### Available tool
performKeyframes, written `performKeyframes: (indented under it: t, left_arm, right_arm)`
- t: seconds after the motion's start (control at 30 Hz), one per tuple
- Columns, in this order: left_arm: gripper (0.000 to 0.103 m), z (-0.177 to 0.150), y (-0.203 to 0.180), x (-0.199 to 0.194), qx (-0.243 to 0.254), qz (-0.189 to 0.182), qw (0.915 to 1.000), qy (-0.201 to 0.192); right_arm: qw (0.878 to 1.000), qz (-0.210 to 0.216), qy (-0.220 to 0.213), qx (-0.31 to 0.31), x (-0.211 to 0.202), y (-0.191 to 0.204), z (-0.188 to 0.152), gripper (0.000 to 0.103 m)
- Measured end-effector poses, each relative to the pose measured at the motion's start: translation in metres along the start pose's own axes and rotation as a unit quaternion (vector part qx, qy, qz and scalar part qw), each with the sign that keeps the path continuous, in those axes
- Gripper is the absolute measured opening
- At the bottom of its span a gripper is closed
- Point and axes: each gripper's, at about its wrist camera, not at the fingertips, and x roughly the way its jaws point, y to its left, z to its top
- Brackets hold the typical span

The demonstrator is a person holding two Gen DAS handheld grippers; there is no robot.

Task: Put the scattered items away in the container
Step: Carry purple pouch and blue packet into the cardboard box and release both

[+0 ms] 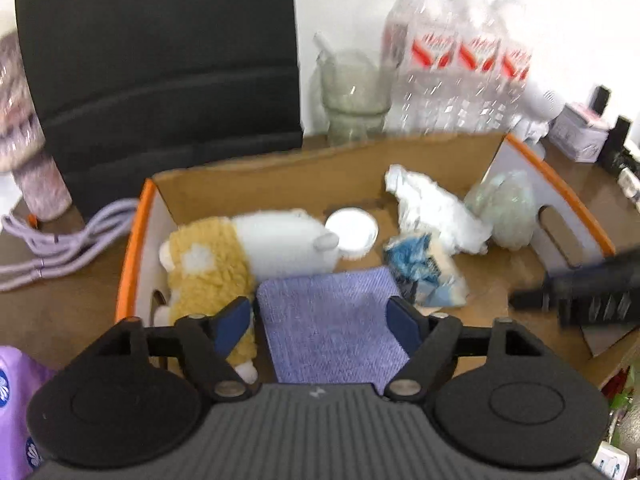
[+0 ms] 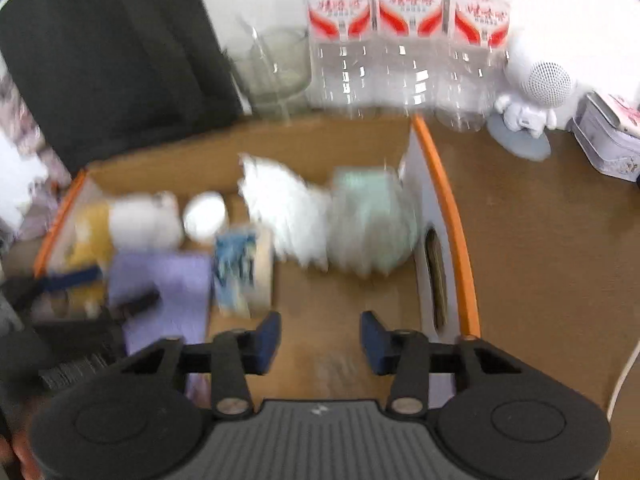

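- Nearest to us, the left gripper (image 1: 322, 320) stands wide over the near end of the cardboard box (image 1: 280, 178); the lilac cloth (image 1: 332, 320) lies between its blue pads, which seem just clear of its edges.
- The right gripper (image 2: 320, 340) is parted more narrowly, with only the bare box floor between its pads, beside the box's orange-edged right wall.
- In the left wrist view, the right gripper also shows as a dark blurred shape at the right edge.
- We see the cloth lying flat in the box, its left edge beside a yellow-and-white plush toy (image 1: 240, 252).
- Just right of the cloth sits a blue-and-white crumpled packet (image 1: 420, 272).
- Further in, a round white lid (image 1: 352, 230) lies by the toy's head.
- Near the back right lie a crumpled white bag (image 1: 436, 208) and a pale green wrapped bundle (image 1: 506, 212), touching each other.
- Beyond the box, on the brown table (image 2: 540, 240), stand a clear glass jug (image 1: 354, 96) and water bottles (image 2: 408, 32).
- A white robot-shaped figure (image 2: 534, 96) stands right of the bottles.
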Motion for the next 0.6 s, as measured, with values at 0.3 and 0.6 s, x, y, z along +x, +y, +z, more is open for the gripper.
performKeyframes:
  t: [0.3,0.6]
  left_arm:
    - [0.091,0.003,0.023,-0.059,-0.04,0.024,0.9974,-0.055]
    - [0.095,-0.018,0.027,-0.093,-0.046,0.029,0.9985,0.001]
  right_arm:
    - [0.999,-0.012,0.029,-0.003,-0.019,0.007,-0.039,0.044]
    - [1.0,0.009,-0.024,0.016,-0.085,0.022,-0.03,0.065]
